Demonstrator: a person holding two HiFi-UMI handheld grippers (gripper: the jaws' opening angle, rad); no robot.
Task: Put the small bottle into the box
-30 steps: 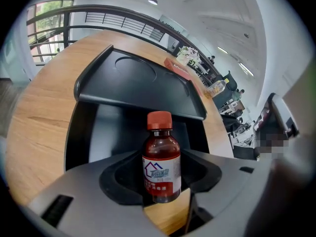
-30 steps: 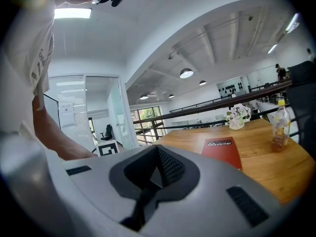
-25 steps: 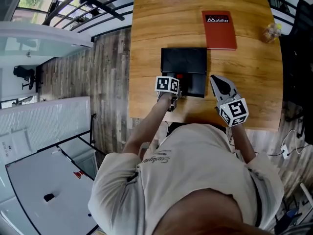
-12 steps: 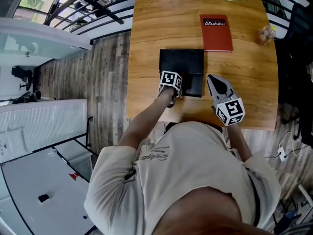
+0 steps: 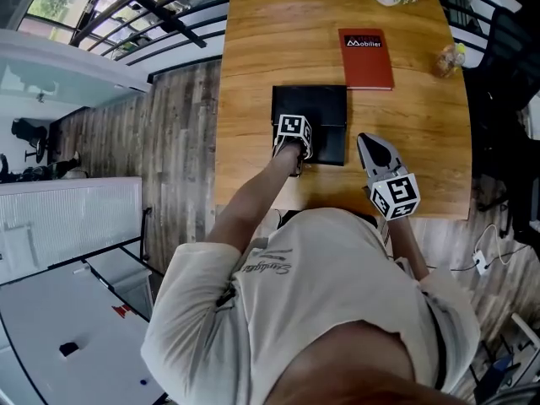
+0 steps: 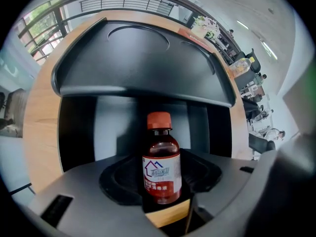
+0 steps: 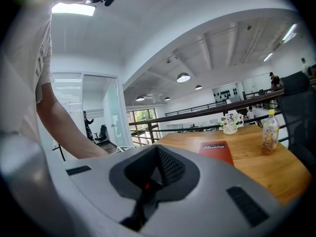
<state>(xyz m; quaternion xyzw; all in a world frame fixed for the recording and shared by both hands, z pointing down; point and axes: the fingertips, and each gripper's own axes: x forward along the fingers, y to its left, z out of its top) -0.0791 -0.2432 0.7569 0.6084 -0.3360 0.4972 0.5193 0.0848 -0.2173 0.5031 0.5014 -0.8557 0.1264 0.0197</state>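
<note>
Left claw (image 6: 162,189), clamping the small brown red-capped bottle (image 6: 161,154), has advanced over the open black box (image 5: 321,106), so release looks close. Right claw (image 7: 148,177) is closed and empty.

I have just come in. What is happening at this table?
A person at a wooden table works with two hand-held grippers. The left gripper grips a small brown bottle with a red cap, upright, just before the open black box. The right gripper is shut and empty, held to the right of the box.

Open box (image 6: 74,132) interior clear ahead of small bottle (image 6: 161,167), raised lid (image 6: 143,68) overhanging far side, bare table (image 5: 422,142) rightward, red booklet (image 5: 365,58) well beyond.
</note>
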